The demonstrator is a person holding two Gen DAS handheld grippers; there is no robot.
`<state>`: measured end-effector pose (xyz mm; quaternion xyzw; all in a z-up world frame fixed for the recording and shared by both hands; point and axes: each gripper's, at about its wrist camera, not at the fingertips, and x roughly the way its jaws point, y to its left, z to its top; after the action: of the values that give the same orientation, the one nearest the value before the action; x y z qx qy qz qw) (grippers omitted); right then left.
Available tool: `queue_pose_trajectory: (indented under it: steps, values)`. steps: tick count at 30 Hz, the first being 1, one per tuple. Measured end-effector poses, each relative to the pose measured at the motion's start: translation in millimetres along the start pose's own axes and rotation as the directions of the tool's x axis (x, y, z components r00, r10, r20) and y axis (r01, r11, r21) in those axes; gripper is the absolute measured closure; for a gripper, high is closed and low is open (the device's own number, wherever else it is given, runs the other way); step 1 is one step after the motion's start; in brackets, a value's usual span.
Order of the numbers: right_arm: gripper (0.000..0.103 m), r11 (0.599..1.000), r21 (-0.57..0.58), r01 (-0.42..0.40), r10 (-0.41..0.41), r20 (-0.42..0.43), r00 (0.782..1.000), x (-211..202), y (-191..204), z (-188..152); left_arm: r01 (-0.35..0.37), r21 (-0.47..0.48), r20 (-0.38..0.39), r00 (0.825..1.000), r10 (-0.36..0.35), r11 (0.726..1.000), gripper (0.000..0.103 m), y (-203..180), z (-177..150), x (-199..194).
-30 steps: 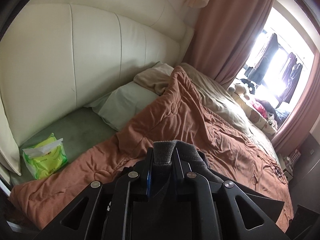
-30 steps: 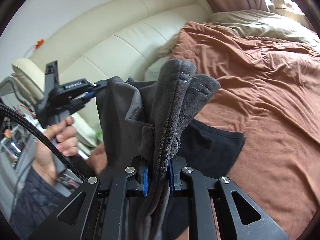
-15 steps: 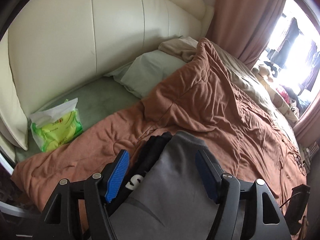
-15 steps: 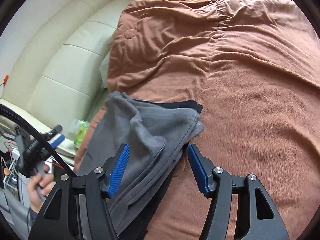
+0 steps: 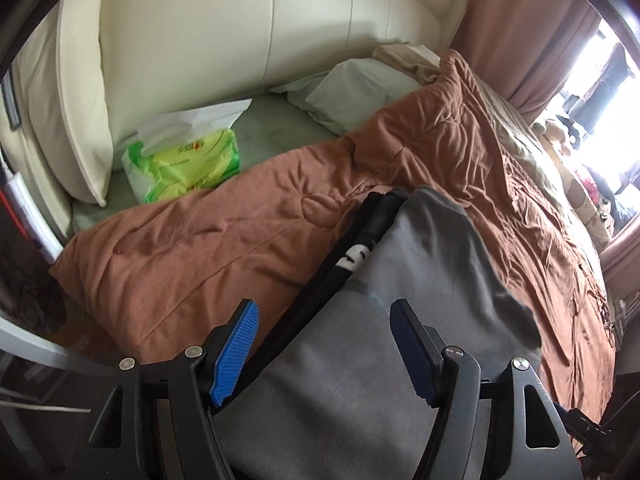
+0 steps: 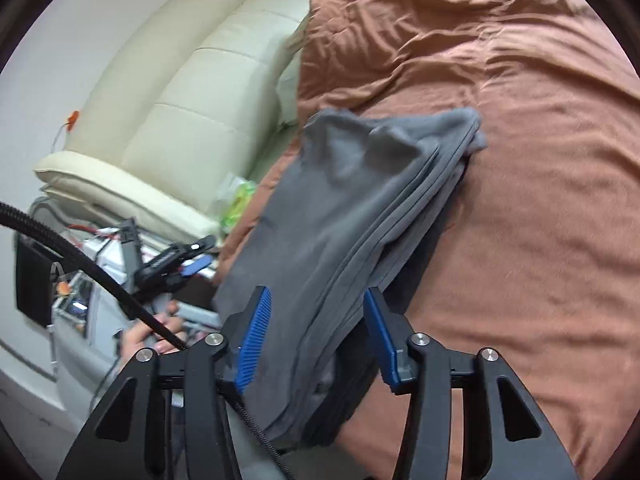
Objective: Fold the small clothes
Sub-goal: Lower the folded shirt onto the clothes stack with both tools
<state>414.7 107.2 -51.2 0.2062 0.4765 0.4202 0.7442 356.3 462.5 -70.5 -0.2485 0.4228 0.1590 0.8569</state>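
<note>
A folded grey garment (image 5: 420,292) lies on the brown quilt (image 5: 224,248), on top of a black garment (image 5: 360,248) with white print. It also shows in the right wrist view (image 6: 352,208) as a layered grey stack. My left gripper (image 5: 324,344) is open, its blue pads either side of the near edge of the grey garment. My right gripper (image 6: 316,336) is open, its jaws straddling the stack's near end. The left gripper (image 6: 180,260) shows in the right wrist view, held in a hand off the bed's edge.
A green tissue pack (image 5: 184,160) lies near the cream headboard (image 5: 240,32). A pale pillow (image 5: 360,92) sits behind the quilt. Pink curtains (image 5: 520,40) and a bright window are at the right. Cluttered equipment (image 6: 80,280) stands beside the bed.
Both grippers were shut on the grey garment, holding it up. They opened and let it drop onto the black garment, then drew back slightly.
</note>
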Motion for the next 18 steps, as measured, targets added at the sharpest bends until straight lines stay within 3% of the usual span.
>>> queue_pose_trajectory:
  steps: [7,12,18]
  values:
    - [0.057,0.998,0.002,-0.064,0.064,-0.071,0.995,31,18,-17,-0.033,-0.048,-0.008,0.999,0.032,0.998,0.035,29,-23,-12]
    - [0.057,0.995,0.042,-0.094,0.098,-0.101,0.99,52,9,3,-0.036,-0.045,-0.023,0.999,0.035,0.998,0.036,32,-41,-12]
    - [0.057,0.998,0.012,-0.068,0.07,-0.142,0.987,75,25,7,-0.03,-0.07,-0.048,0.999,0.026,0.997,0.045,40,-56,-3]
